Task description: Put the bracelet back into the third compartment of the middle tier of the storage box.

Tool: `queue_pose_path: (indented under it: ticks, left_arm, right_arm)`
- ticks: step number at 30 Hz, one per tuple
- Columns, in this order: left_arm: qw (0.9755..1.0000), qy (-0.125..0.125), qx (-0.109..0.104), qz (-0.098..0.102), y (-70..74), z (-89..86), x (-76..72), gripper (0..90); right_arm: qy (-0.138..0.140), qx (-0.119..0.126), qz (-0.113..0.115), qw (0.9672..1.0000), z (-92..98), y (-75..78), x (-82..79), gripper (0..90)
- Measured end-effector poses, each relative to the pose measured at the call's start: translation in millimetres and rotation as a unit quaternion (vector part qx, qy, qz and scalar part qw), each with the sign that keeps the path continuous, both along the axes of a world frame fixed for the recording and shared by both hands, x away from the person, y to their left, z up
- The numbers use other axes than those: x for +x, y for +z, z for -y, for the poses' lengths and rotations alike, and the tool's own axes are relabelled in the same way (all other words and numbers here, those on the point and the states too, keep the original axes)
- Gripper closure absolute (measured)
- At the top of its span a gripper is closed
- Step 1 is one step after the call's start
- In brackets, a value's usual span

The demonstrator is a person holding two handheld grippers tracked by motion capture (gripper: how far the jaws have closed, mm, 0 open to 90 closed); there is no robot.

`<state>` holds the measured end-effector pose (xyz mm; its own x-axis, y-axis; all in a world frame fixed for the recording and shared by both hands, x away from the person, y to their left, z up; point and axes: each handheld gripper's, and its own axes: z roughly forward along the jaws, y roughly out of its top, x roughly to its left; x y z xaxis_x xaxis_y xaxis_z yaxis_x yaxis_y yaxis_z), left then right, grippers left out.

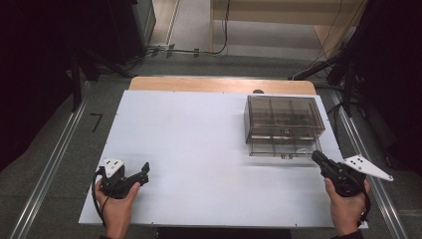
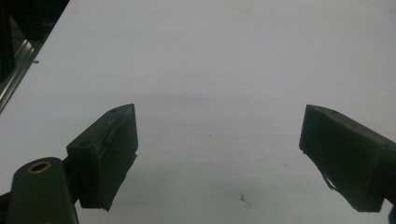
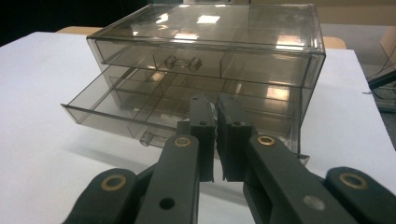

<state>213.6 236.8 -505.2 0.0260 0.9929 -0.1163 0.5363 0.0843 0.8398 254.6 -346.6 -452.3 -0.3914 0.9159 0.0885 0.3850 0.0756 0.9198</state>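
Desk (image 1: pixel 199 149) carries one drawer box (image 1: pixel 282 124) with two drawers, lower drawer (image 3: pixel 140 109) pulled out. Left gripper (image 2: pixel 219 154) fingers released; right gripper (image 3: pixel 216 135) fingers clenched, empty.

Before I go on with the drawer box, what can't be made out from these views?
- Drawer box, right gripper view: the shut right gripper covers the middle of the open lower drawer; whether the pads touch it is unclear.
- High view: tinted walls and small size hide the compartments' contents.
- Left gripper, its view: open over bare table.
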Motion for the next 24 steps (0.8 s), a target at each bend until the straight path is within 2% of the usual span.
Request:
queue_pose_path:
  ticks: [24]
  left_arm:
    - [1.0000,0.000,-0.002,0.000,-0.2,-0.3,0.1,12.0]
  right_arm:
    - [-0.019,0.000,0.005,0.9998,5.8,-1.0,12.6,83.3]
